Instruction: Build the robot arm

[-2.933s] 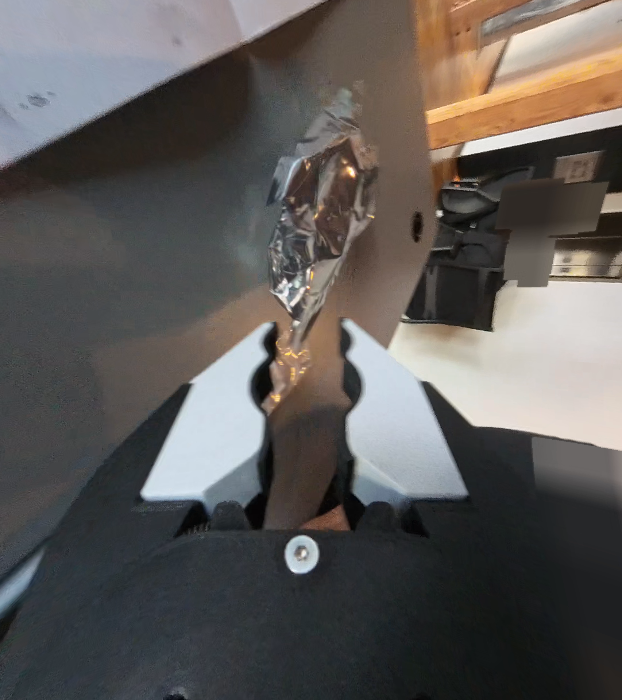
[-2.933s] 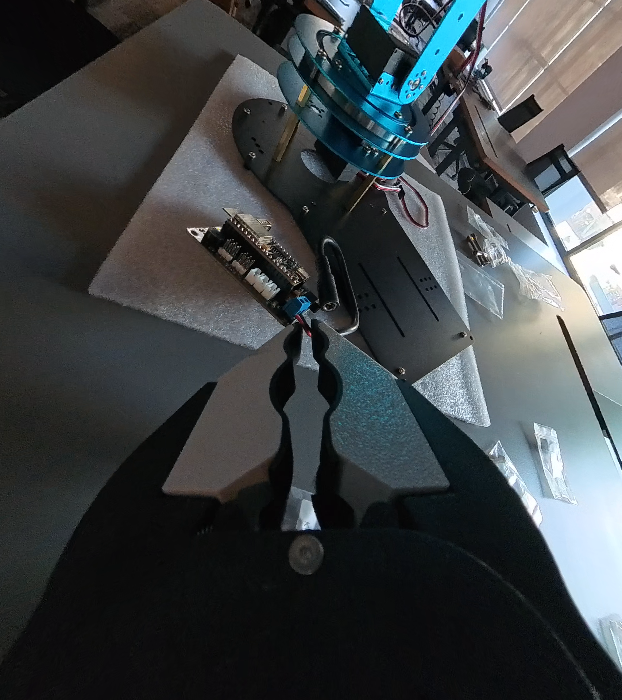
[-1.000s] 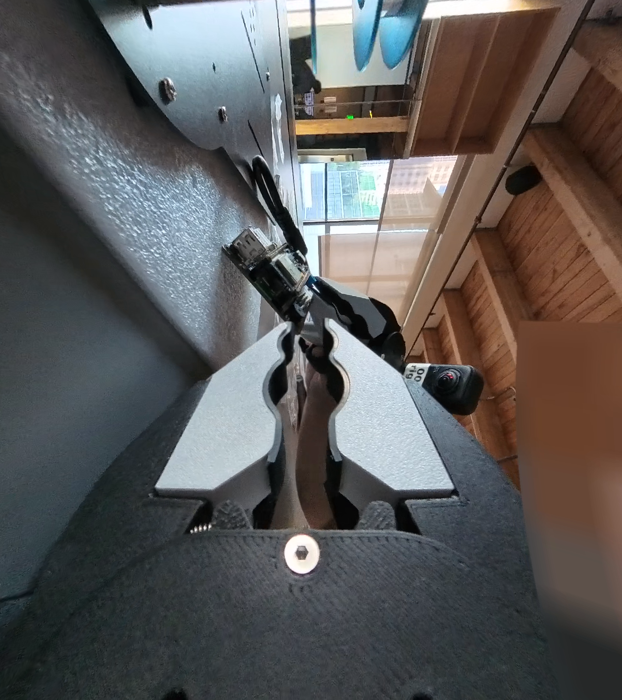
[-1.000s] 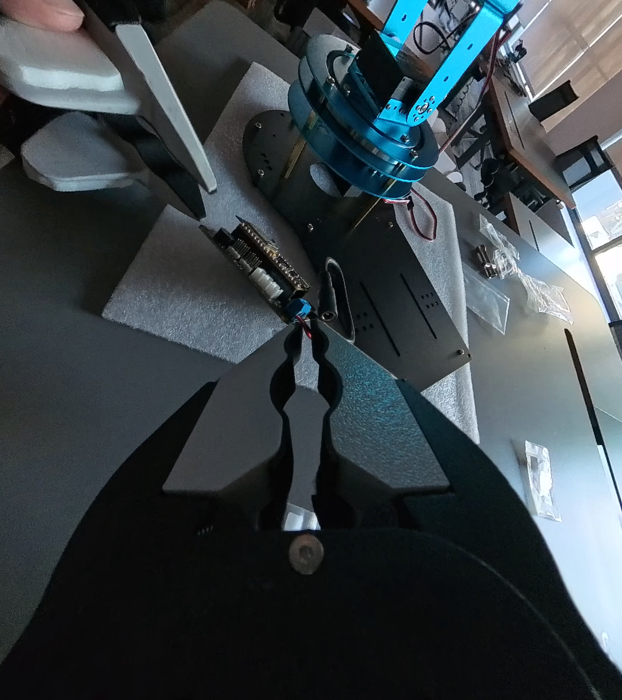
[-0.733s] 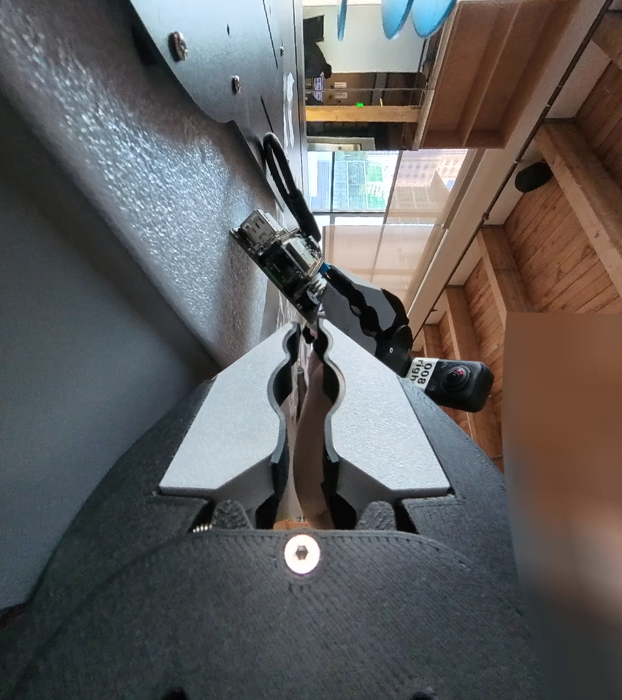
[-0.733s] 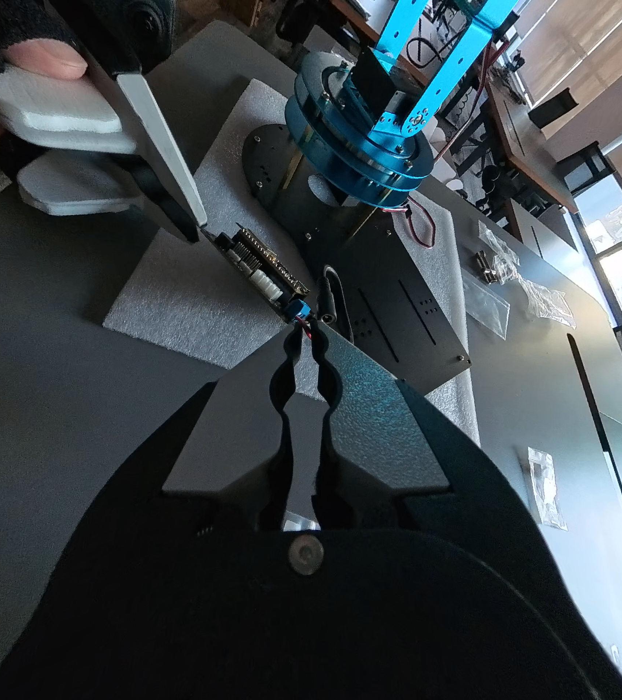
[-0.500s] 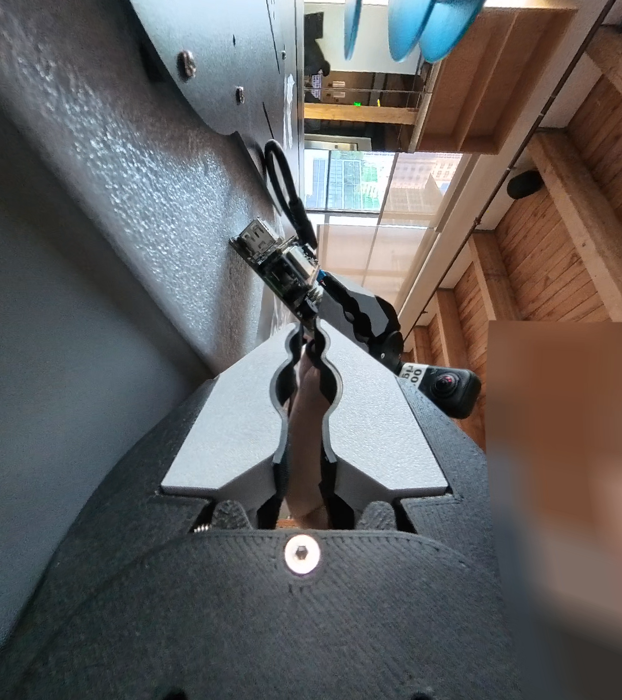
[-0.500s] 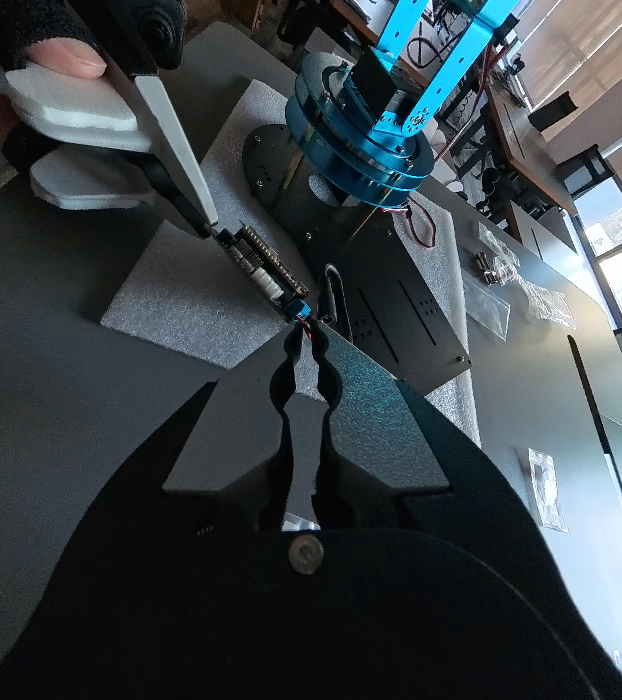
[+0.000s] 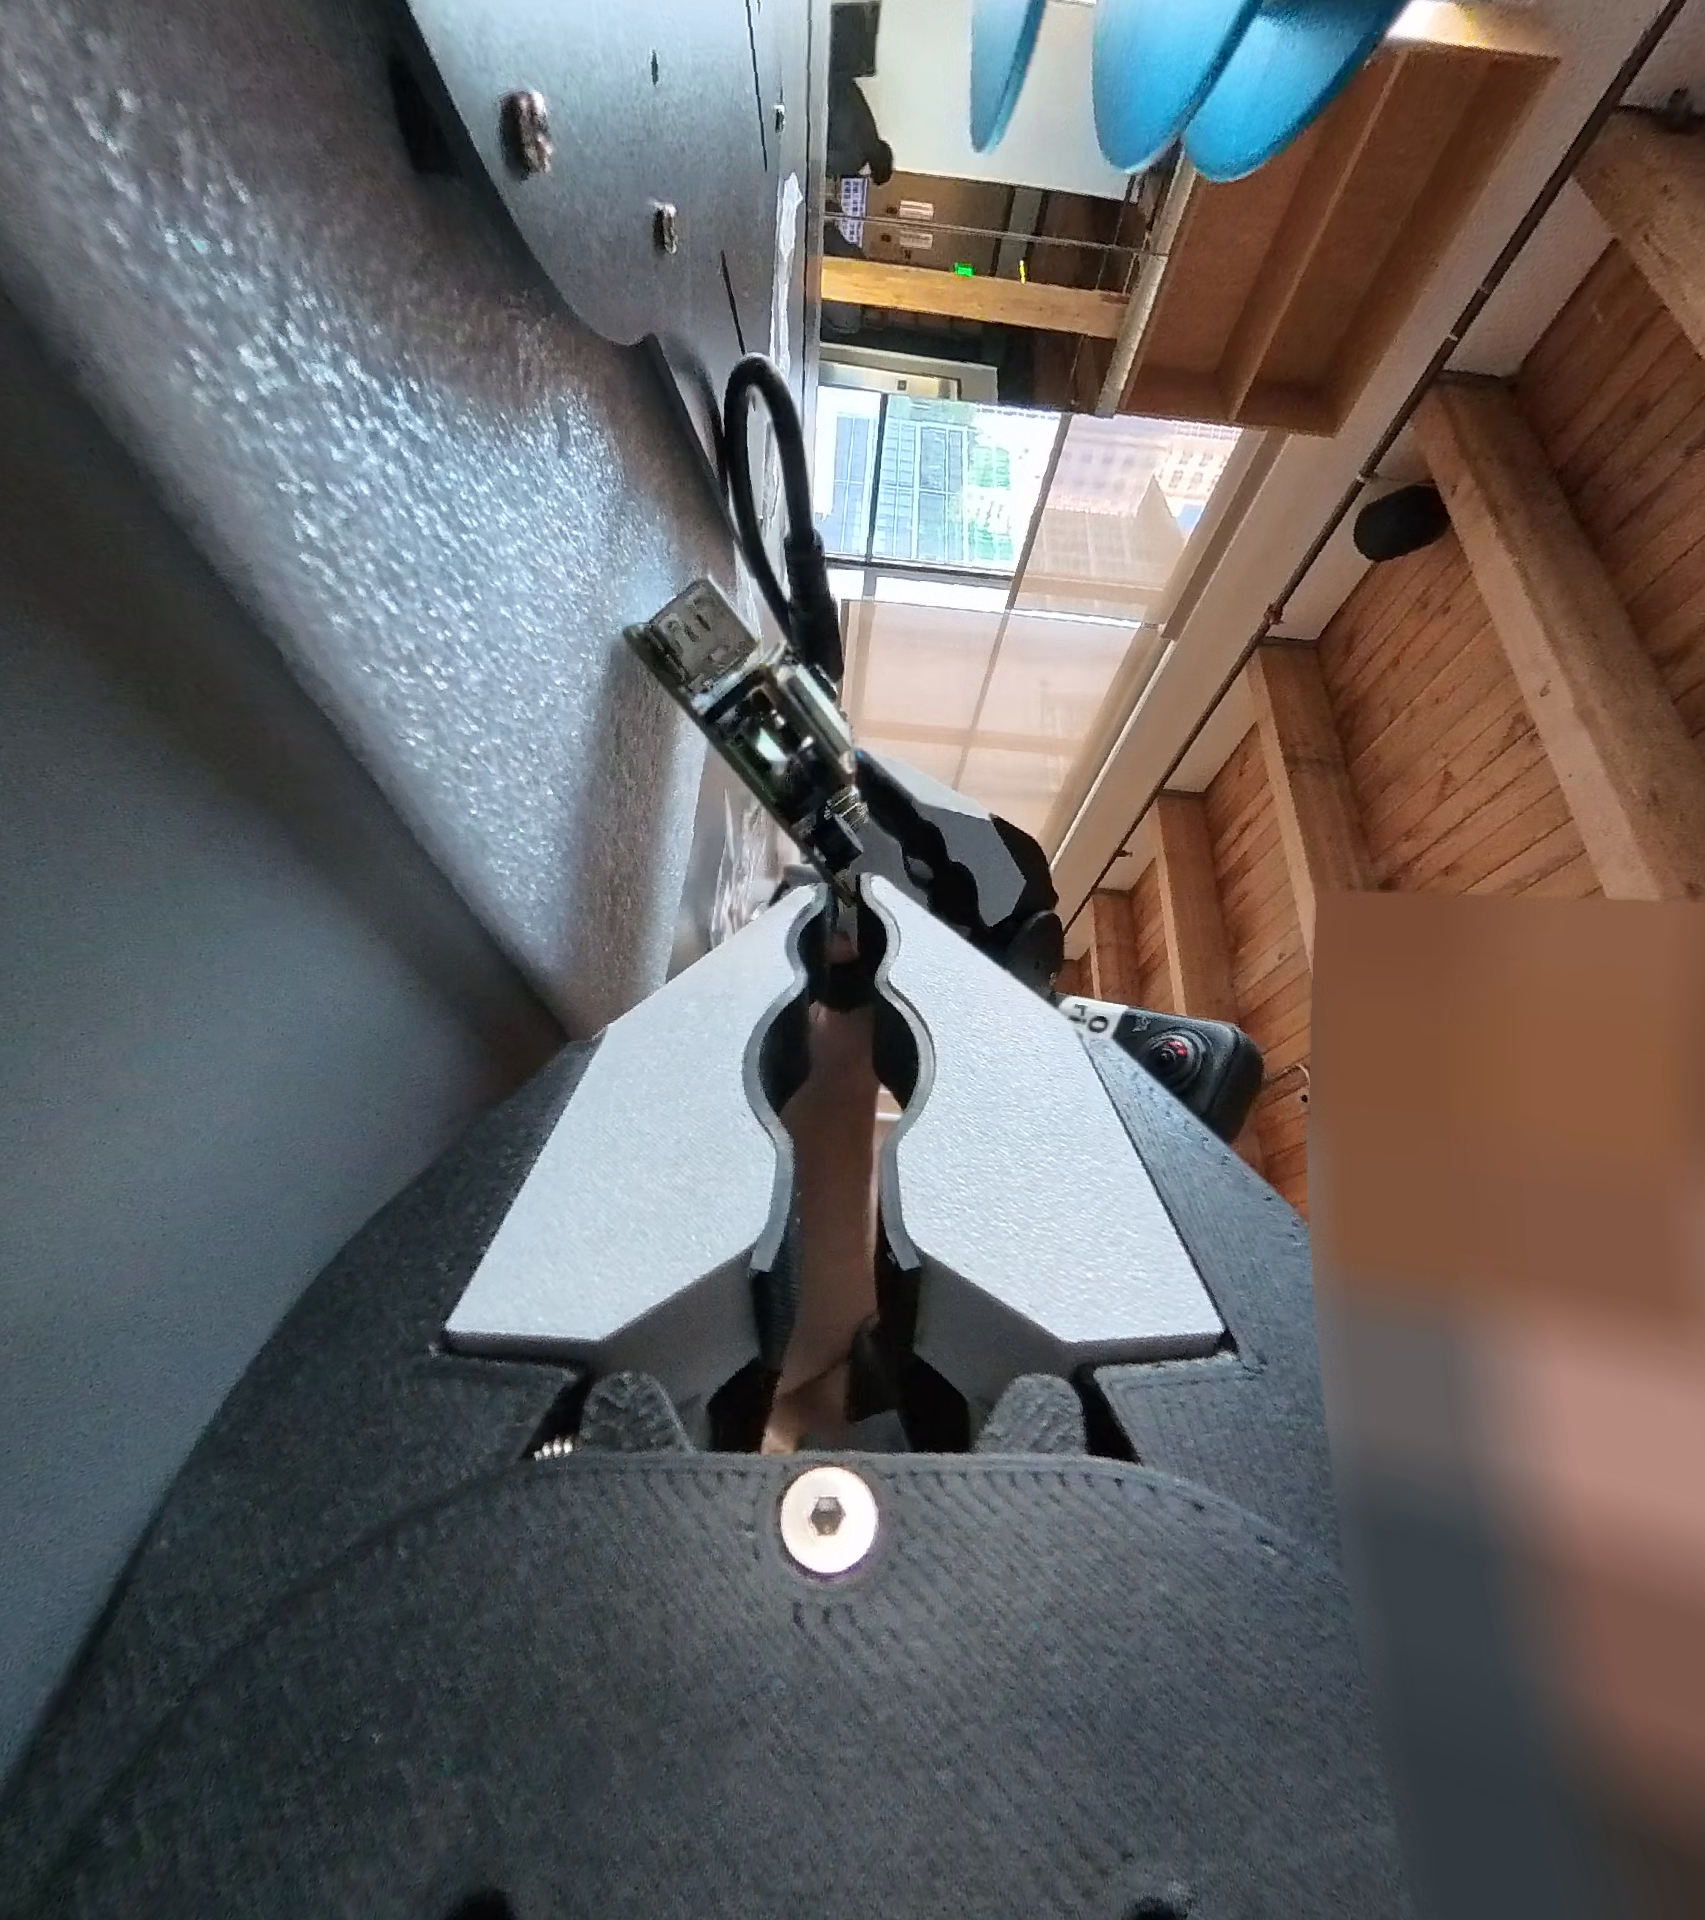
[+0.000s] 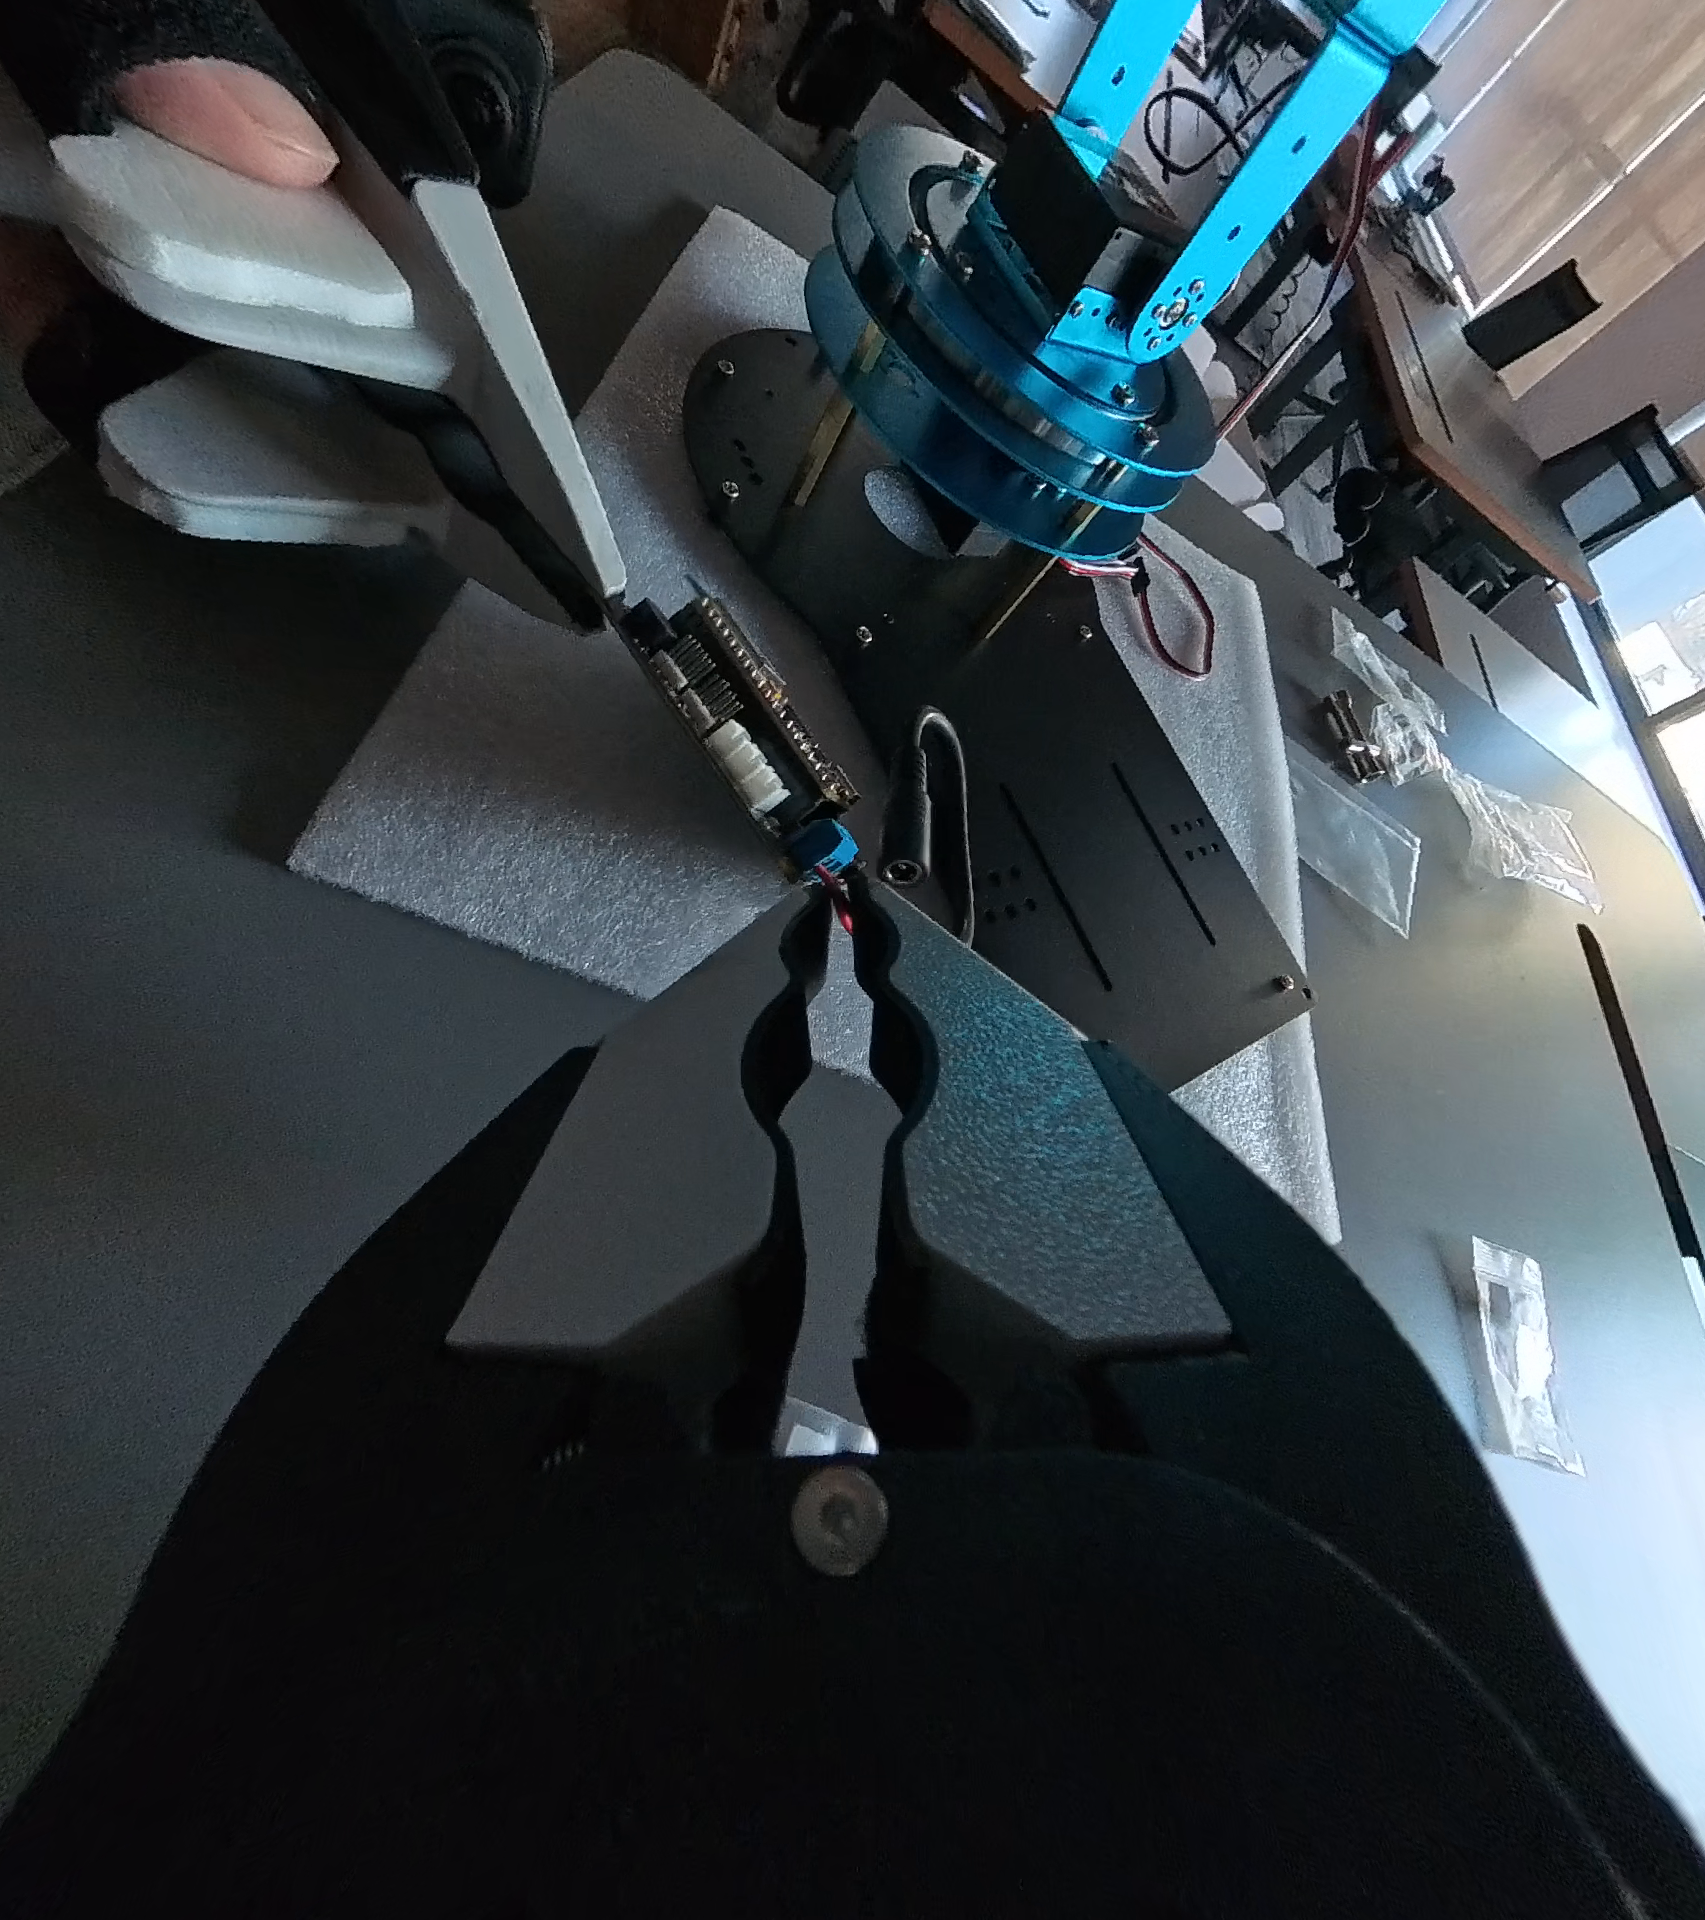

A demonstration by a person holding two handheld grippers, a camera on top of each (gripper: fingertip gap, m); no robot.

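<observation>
**Left gripper** (image 9: pixel 843 904): jaws narrow, pinching one end of the circuit board (image 9: pixel 754 717). A person's thumb (image 10: pixel 224 125) presses its handle.

**Right gripper** (image 10: pixel 843 920): jaws nearly closed, nipping the red and black wires (image 10: pixel 840 902) that leave the blue connector (image 10: pixel 822 844) at the board's opposite end.

**Circuit board**: spans the gap between the two grippers and is tilted on edge. Whether its lower edge touches anything cannot be told.

**Foam sheet** (image 10: pixel 515 810): lies under the board, with bare foam on the side away from the plate.

**Black cable** (image 10: pixel 915 821): looped, with a barrel plug just beside the board's connector end.

**Black metal plate** (image 10: pixel 1087 862): flat, just beyond the cable. Its edge runs close along the board's long side.

**Blue round base** (image 10: pixel 1014 416): stacked discs standing on the plate, near the board's far end. This is the tightest side.

**Plastic bags** (image 10: pixel 1367 842): well apart from the board, past the plate.

**Table** (image 10: pixel 100 935): grey top, bare on the board's foam side. Open room lies there and above.
</observation>
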